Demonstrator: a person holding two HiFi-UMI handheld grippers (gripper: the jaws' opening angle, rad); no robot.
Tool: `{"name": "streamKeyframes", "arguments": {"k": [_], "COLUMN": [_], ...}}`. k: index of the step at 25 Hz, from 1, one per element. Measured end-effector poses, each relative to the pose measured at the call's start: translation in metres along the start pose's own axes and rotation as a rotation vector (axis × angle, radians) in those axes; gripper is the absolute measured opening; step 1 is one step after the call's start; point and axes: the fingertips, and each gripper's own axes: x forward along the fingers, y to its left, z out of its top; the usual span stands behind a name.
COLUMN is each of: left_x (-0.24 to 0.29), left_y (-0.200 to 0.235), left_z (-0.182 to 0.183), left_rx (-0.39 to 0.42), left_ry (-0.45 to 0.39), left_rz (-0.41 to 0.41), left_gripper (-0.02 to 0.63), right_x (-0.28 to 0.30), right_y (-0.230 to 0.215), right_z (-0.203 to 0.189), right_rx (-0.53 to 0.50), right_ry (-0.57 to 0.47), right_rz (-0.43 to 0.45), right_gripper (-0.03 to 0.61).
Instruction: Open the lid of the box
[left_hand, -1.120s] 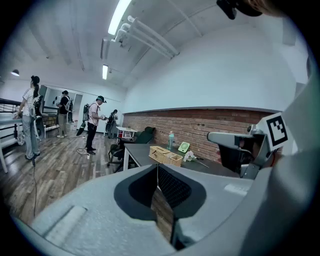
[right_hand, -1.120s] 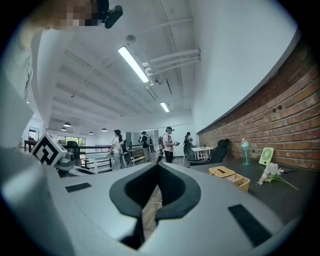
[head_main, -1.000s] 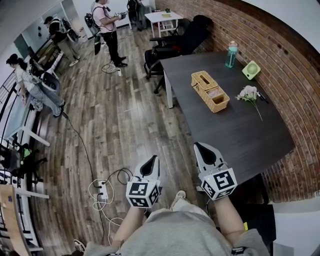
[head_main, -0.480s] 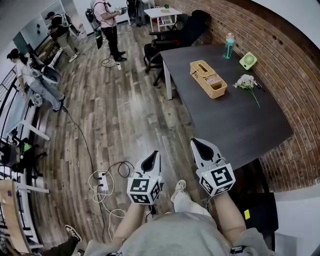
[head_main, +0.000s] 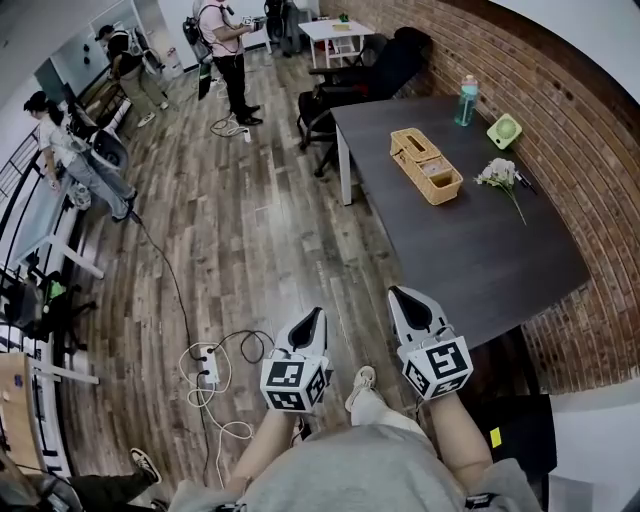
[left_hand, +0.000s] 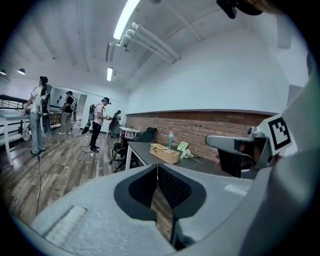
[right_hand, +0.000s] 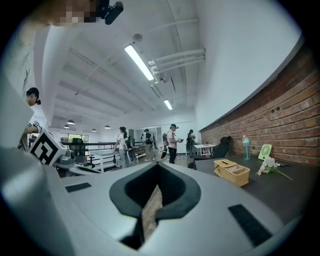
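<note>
A long wicker box (head_main: 425, 165) lies on the dark table (head_main: 470, 260), far ahead of both grippers. Its far half carries a lid with a slot; the near half looks open-topped. My left gripper (head_main: 312, 318) is shut and empty, held over the wooden floor. My right gripper (head_main: 403, 298) is shut and empty too, just short of the table's near edge. The left gripper view shows its jaws (left_hand: 157, 170) closed, with the box (left_hand: 165, 152) small in the distance. In the right gripper view the jaws (right_hand: 157, 172) meet, and the box (right_hand: 231, 171) sits off to the right.
On the table stand a teal bottle (head_main: 463, 103), a small green device (head_main: 504, 131) and white flowers (head_main: 497, 175). Black chairs (head_main: 350, 85) stand at its far end. A power strip with cables (head_main: 208, 372) lies on the floor. Several people (head_main: 228, 50) stand far left. A brick wall runs along the right.
Both grippers stay shut, side by side, and have sunk slightly in the head view. The table and box now sit a little higher in it.
</note>
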Motion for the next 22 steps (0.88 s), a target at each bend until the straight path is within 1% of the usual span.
{"name": "streamKeyframes", "arguments": {"k": [6,10,14,18,22], "left_x": [0.025,0.044,0.067,0.09,0.117], "left_y": [0.012,0.027,0.039,0.042,0.046], "left_z": [0.01,0.026,0.048,0.059,0.065], "left_rx": [0.014,0.004,-0.003,0.012,0.007], "left_ry": [0.006,-0.013,-0.039,-0.044,-0.053], "left_rz": [-0.023,-0.028,-0.024,-0.035,-0.036], "left_gripper": [0.02,0.02,0.021,0.021,0.021], "right_x": [0.026,0.049,0.073,0.093,0.113], "right_y": [-0.006,-0.013,-0.025,-0.04,-0.057], "right_z": [-0.006,-0.006,0.006,0.01,0.008], "right_rx": [0.011,0.021,0.026,0.014,-0.01], "right_ry": [0.01,0.026,0.02,0.024,0.041], "right_rz": [-0.01,-0.001,0.017,0.026,0.048], "right_gripper": [0.0,0.0,0.002,0.002,0.002]}}
